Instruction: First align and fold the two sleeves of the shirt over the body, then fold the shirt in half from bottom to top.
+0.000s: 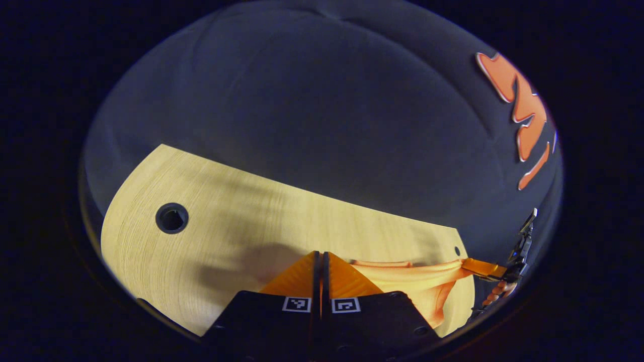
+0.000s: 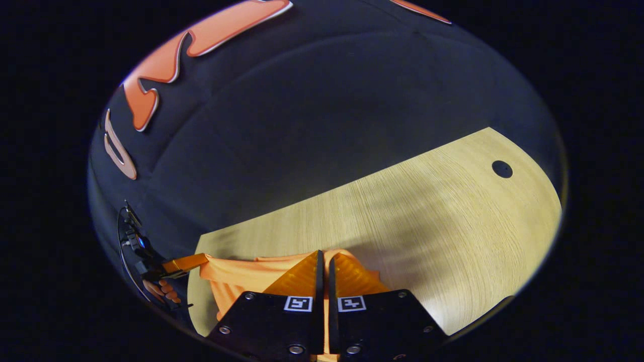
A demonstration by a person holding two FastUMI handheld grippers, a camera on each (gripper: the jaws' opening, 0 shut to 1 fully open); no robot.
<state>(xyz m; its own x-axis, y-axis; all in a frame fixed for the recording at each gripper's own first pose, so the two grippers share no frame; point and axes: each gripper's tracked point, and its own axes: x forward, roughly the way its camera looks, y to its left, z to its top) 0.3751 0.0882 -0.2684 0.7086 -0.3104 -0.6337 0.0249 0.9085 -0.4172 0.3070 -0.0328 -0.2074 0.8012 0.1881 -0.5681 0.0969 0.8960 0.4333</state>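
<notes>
The shirt [image 1: 422,281] hangs lifted off the wooden table [image 1: 211,201], stretched as a taut band between the two grippers, so its long axis runs from one gripper across to the other. In the left gripper view, the left gripper [image 1: 321,259] has its fingers drawn together with hardly a gap, and the cloth emerges just beside its tips and runs off to the right toward the other gripper [image 1: 495,271], seen farther off with a hand behind it, clamped on the far end of the band. In the right gripper view, the right gripper [image 2: 324,257] likewise has its fingers closed to a thin slit with the shirt's edge [image 2: 251,274] caught between them; the fabric extends leftward to the other gripper [image 2: 173,266]. Both grippers appear equally near the garment, each gripping one end of the same edge. The slack of the shirt droops below the stretched edge toward the near side of the table, though how much of it rests on the wood cannot be told. A round cable hole [image 1: 171,217] is set into the tabletop, well apart from the cloth. No containers are present. Judged from the hold, the coming move depends on keeping both ends level while the edge is carried across the table.
</notes>
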